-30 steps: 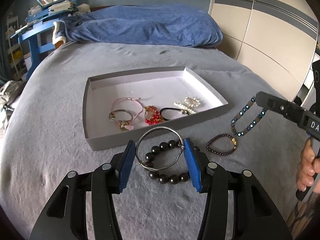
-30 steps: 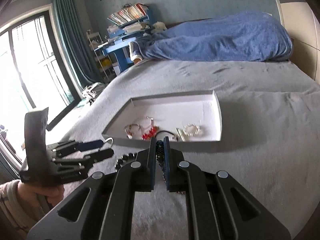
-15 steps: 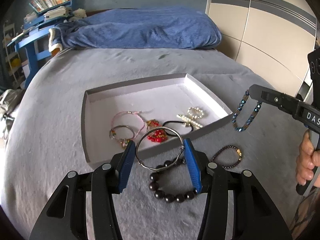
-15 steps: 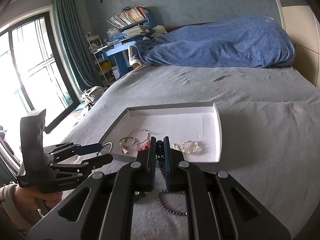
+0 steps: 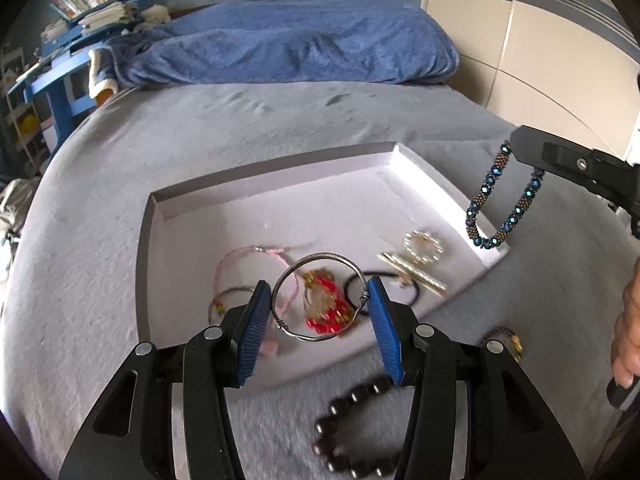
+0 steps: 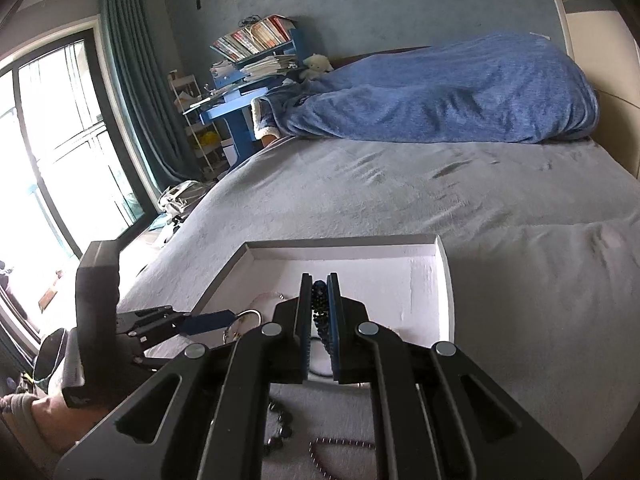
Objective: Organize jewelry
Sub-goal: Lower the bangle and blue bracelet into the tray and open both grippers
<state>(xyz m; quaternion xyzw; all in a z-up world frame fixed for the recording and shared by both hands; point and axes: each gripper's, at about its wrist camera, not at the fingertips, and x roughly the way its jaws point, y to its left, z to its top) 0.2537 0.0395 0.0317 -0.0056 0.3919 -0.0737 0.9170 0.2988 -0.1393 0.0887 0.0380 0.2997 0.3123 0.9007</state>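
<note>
My left gripper (image 5: 318, 300) is shut on a silver wire bangle (image 5: 320, 264) and holds it above the front of the grey tray (image 5: 272, 168). My right gripper (image 6: 319, 292) is shut on a blue beaded bracelet (image 6: 320, 308), which hangs over the tray's right edge in the left wrist view (image 5: 502, 196). In the tray lie a pink cord bracelet (image 5: 240, 258), a red beaded piece (image 5: 324, 312), a black band (image 5: 412, 294) and a pearl ring with a bar (image 5: 424, 246). On the bed a black bead bracelet (image 5: 352, 432) and a dark garnet bracelet (image 5: 504, 338) lie in front of the tray.
The tray (image 6: 446, 280) sits on a grey bedspread (image 5: 280, 120). A blue blanket (image 5: 288, 52) is heaped at the head of the bed. A wardrobe (image 5: 540, 40) stands at the right, a blue desk with books (image 6: 248, 76) and a window (image 6: 48, 152) at the left.
Both grippers have risen and moved forward over the tray with their bracelets. The bangle now hangs over the tray's contents and the blue bracelet over the right rim.
</note>
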